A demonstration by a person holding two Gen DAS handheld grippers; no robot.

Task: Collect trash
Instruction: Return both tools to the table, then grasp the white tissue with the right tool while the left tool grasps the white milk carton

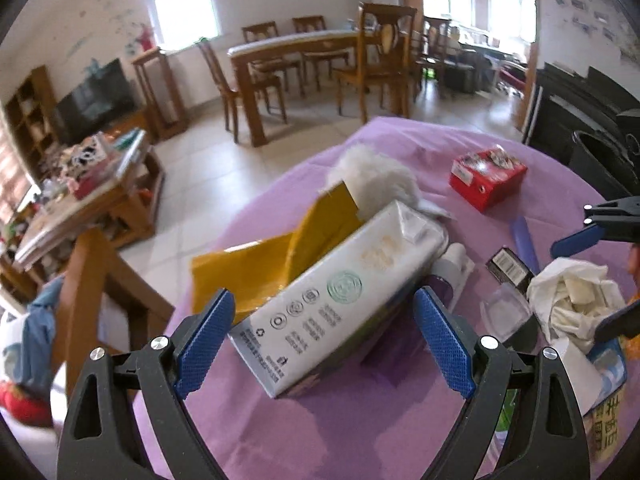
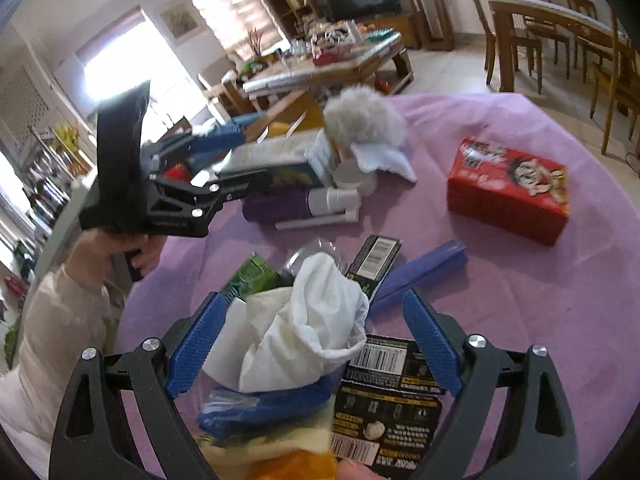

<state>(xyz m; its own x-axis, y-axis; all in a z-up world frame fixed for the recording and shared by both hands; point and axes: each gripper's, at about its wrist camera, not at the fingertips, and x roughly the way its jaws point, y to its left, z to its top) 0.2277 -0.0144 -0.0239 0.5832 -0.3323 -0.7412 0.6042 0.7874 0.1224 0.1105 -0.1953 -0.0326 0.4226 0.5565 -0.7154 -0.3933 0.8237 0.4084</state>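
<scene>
Little looks collected yet: the red box [image 1: 487, 178], purple tube [image 2: 280, 207], barcode packs and crumpled tissue [image 2: 308, 320] lie scattered on the purple tabletop [image 1: 360, 420]. The left claw [image 1: 324, 340] gapes wide around a white carton [image 1: 340, 300], whose long axis runs from near-left to far-right, folded top pointing far. The right claw [image 2: 312, 344] is wide around the tissue.

Home living room, dining table [image 1: 304, 42], television [image 1: 96, 98]
</scene>
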